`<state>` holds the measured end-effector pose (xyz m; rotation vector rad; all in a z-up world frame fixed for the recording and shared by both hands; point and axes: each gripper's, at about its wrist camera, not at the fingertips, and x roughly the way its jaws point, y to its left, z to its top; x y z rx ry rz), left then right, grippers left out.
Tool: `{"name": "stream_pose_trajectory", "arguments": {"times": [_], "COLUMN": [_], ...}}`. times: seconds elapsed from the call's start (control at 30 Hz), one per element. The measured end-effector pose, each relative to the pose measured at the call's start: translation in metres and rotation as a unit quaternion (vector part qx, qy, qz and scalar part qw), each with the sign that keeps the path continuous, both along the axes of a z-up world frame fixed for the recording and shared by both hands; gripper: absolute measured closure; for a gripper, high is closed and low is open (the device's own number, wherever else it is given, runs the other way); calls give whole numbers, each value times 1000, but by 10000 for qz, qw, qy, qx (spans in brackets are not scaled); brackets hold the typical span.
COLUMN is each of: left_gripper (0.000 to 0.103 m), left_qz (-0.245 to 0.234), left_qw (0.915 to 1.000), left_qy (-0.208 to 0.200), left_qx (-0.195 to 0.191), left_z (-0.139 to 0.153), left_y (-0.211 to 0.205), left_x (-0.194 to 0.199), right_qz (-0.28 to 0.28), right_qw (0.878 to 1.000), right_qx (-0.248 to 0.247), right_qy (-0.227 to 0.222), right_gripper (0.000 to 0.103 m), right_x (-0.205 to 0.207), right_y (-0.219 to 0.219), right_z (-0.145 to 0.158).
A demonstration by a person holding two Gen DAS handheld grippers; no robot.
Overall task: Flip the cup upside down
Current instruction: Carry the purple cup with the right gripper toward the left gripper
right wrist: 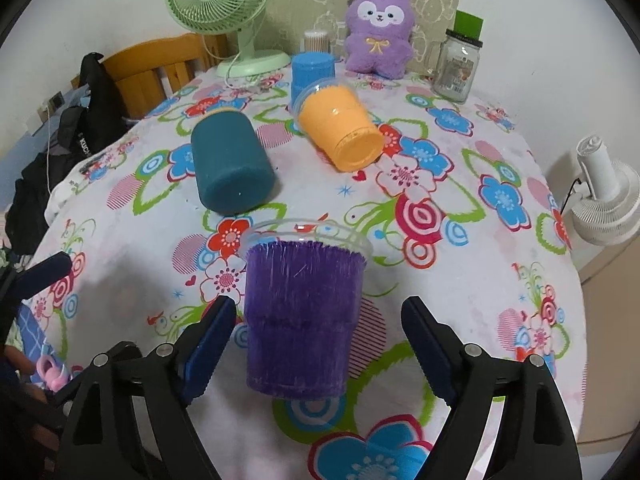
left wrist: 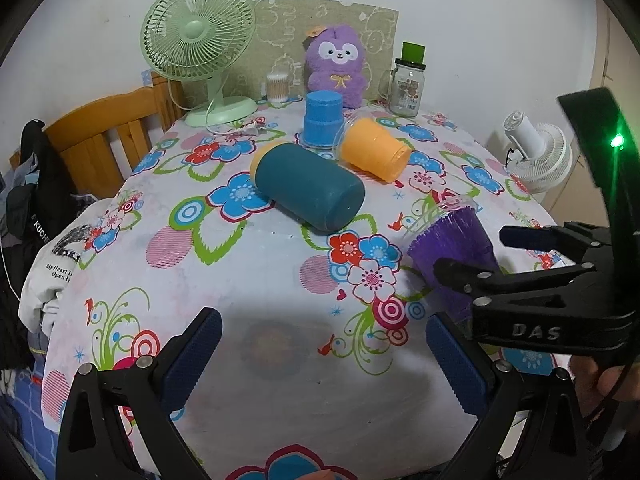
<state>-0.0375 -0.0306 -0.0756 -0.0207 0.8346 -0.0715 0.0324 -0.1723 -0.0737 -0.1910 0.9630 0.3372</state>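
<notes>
Left wrist view: the left gripper (left wrist: 322, 364) is wide open and holds nothing, with bare tablecloth (left wrist: 256, 280) between its fingers. The purple cup (left wrist: 452, 248) lies on its side at 3 o'clock, with the right gripper (left wrist: 472, 254) around its bottom end. The teal cup (left wrist: 310, 188) lies at 12 o'clock.

Right wrist view: the purple cup (right wrist: 300, 316) sits between the open fingers of the right gripper (right wrist: 320, 344), its clear rim pointing to 12 o'clock. The left finger is just beside it and the right finger is apart. The orange cup (right wrist: 340, 130) lies past it at 12 o'clock. The table edge drops away at 3 o'clock.
</notes>
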Motion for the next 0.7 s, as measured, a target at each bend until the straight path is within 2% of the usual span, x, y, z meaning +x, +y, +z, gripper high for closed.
{"name": "stream_pose_trajectory", "arguments": {"times": [0.17, 0.27, 0.57, 0.7], "left_gripper": [0, 0, 0, 0], "left_qz": [-107, -168, -379, -445], "left_qw": [9999, 9998, 9991, 9989], "left_qy": [-62, -118, -174, -136], "left_qx": [56, 40, 5, 14], "left_z": [6, 12, 16, 10], "left_y": [-12, -21, -59, -76], "left_x": [3, 5, 13, 18], "right_qz": [38, -65, -193, -349], "right_qw": [9994, 9984, 9970, 9970], "right_qx": [-3, 1, -53, 53], "right_qy": [-347, -566, -744, -682], "right_gripper": [16, 9, 9, 9], "right_x": [-10, -13, -23, -23], "right_y": [-19, -34, -61, -81], "right_z": [34, 49, 55, 49]}}
